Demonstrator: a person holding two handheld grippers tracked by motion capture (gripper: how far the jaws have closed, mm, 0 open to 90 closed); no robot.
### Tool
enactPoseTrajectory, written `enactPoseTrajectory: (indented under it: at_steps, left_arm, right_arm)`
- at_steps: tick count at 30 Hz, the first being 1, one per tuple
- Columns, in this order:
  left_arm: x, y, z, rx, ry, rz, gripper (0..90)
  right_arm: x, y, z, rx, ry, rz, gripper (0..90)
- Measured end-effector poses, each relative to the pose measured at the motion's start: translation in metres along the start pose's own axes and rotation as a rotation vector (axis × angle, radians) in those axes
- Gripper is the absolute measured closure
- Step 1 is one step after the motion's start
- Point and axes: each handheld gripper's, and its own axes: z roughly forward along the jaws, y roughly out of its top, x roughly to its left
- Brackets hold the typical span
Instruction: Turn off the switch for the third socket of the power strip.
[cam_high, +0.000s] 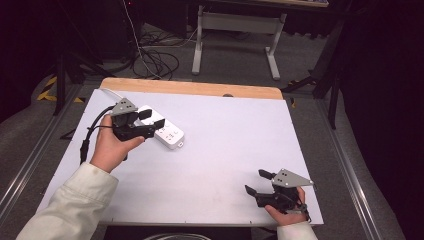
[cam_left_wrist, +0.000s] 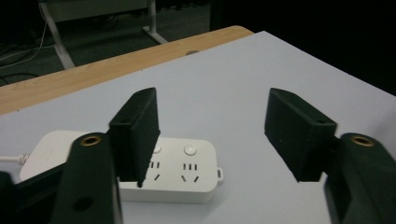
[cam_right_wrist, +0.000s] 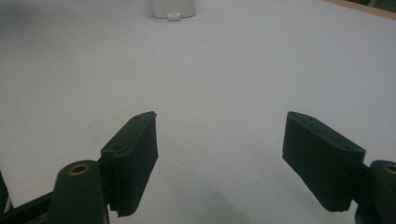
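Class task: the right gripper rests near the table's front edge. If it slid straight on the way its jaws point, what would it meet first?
Probably the white power strip, far ahead of the open right gripper; bare table lies between.

Left tongs (cam_high: 151, 118), gripped in the left hand (cam_high: 111, 148), with the sleeved forearm (cam_high: 75, 205) entering from the lower left; jaws parted wide with nothing between the pads, tips directed away from the person and to the person's right. Right tongs (cam_high: 257, 182), gripped in the right hand (cam_high: 286, 212), lying well apart from the left tongs; jaws likewise parted wide and empty, tips directed toward the left tongs.
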Motion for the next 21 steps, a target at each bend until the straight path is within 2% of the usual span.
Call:
enactPoseTrajectory:
  at_steps: [1, 6, 9, 11, 14, 17, 21]
  left_arm:
    - [-0.002, 0.000, -0.004, -0.001, -0.002, 0.000, 35.4]
    - [-0.011, 0.000, -0.025, -0.025, -0.023, 0.037, 22.4]
    - [-0.015, -0.004, -0.036, -0.045, -0.047, 0.037, 17.0]
    - [-0.017, -0.007, -0.044, -0.045, -0.059, 0.069, 14.4]
    - [-0.021, -0.016, -0.054, -0.067, -0.060, 0.104, 14.0]
    - [-0.026, -0.027, -0.059, -0.055, -0.056, 0.158, 14.6]
    - [-0.027, -0.045, -0.068, -0.044, -0.076, 0.141, 14.0]
  right_arm:
    - [0.000, 0.000, 0.000, 0.000, 0.000, 0.000, 26.9]
    - [0.000, 0.000, -0.001, -0.003, -0.001, 0.002, 26.9]
    - [0.000, 0.000, -0.001, -0.005, -0.003, 0.004, 26.7]
    - [0.000, 0.000, -0.001, -0.005, -0.001, 0.005, 26.6]
    - [0.002, 0.001, -0.002, -0.009, -0.003, -0.002, 26.6]
    - [0.003, 0.001, -0.003, -0.011, -0.005, -0.004, 26.6]
    - [0.003, -0.001, -0.005, -0.011, -0.007, -0.004, 26.6]
